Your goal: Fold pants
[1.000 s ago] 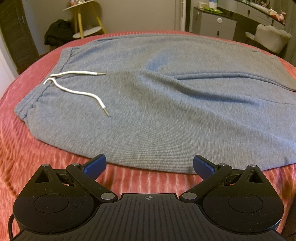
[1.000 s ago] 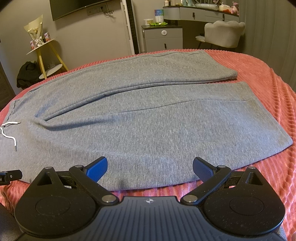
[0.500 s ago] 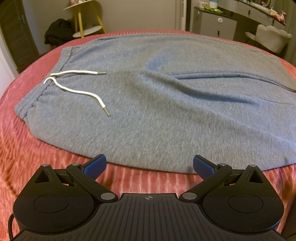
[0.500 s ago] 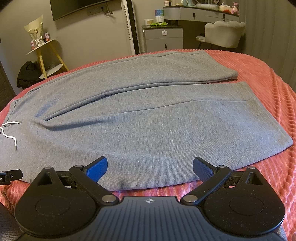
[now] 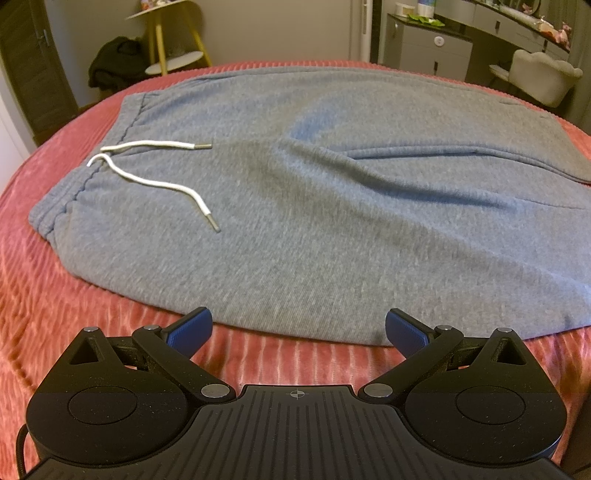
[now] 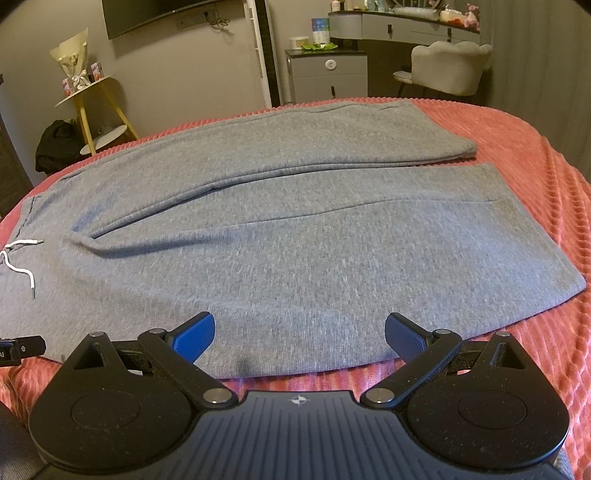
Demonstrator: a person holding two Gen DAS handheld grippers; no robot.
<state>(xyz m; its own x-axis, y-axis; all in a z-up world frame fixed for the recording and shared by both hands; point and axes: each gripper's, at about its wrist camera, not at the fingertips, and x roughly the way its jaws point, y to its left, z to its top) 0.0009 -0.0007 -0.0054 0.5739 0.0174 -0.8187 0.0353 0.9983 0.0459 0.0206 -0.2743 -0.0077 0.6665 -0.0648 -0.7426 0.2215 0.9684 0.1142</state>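
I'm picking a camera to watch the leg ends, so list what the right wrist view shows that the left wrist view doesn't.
Only the right wrist view shows the two leg ends: the far leg end and the near leg end, plus a wall screen.

Only the left wrist view shows the waistband in full and both drawstring ends laid out.

Both show the grey pants flat on the pink bedspread, the yellow stand, and open tongs: the left tongs, the right tongs.

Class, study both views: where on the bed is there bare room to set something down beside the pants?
Bare bedspread lies right of the leg cuffs, and in a strip between the pants and the left gripper. The middle is fully covered by pants.
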